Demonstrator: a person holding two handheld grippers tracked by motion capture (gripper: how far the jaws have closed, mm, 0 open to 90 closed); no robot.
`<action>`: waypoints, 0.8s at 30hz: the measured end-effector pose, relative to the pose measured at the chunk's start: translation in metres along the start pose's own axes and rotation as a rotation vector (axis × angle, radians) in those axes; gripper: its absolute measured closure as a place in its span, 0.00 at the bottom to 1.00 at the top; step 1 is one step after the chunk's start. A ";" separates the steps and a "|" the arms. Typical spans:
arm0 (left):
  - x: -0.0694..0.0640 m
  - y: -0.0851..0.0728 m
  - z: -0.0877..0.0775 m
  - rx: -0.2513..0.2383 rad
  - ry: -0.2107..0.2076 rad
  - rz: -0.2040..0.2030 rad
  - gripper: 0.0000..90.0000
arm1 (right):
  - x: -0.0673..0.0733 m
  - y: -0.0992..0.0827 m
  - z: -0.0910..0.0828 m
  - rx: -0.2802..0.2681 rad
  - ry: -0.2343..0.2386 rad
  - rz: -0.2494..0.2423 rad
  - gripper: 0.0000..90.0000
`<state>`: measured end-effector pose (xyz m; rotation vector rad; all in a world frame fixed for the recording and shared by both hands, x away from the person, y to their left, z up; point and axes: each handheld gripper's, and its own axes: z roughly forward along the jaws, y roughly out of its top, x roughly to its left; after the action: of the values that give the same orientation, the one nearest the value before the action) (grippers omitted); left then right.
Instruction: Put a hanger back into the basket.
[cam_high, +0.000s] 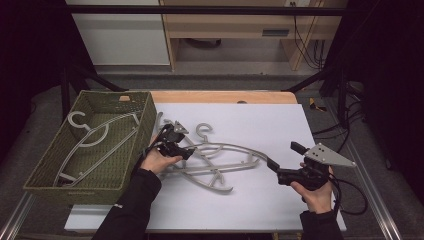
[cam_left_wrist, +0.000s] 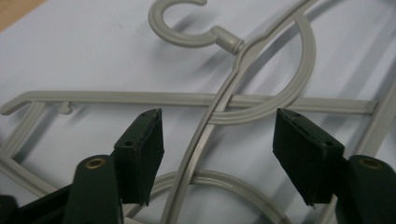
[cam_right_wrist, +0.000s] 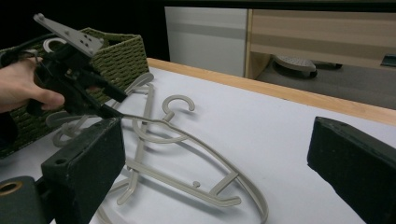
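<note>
While unpinched, hanger (cam_left_wrist: 201, 144) between fingers (cam_left_wrist: 144, 154)

Green woven basket (cam_high: 131, 132) sits at the table's left edge, with grey hangers (cam_high: 87, 135) lying inside it. White sheet (cam_high: 280, 130) covers the wooden tabletop (cam_high: 225, 96). Beyond it, a white cabinet (cam_high: 120, 35) and a wooden shelf unit (cam_high: 235, 25) with black cables (cam_high: 312, 47).

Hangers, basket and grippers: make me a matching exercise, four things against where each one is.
1. basket
2. loose hangers
3. left gripper
4. right gripper

A. jaws apart, astride a hanger arm
B. left edge of the table, a hanger inside
C. open over bare sheet, right of the pile
D. tangled on the white sheet

Pairs: 1-B, 2-D, 3-A, 4-C
</note>
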<state>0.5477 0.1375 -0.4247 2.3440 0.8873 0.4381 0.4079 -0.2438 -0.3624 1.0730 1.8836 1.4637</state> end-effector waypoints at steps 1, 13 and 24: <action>0.000 0.000 0.000 0.000 0.000 0.000 0.39 | 0.000 0.000 0.000 0.001 0.000 0.000 0.05; 0.005 -0.011 0.019 0.070 0.044 0.028 0.69 | 0.000 0.000 0.001 0.000 0.002 -0.007 0.05; -0.005 -0.010 0.015 0.125 0.073 0.089 0.86 | 0.001 0.000 0.000 -0.001 0.004 -0.004 0.05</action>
<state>0.5465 0.1342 -0.4433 2.5027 0.8694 0.5217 0.4075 -0.2428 -0.3620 1.0664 1.8863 1.4653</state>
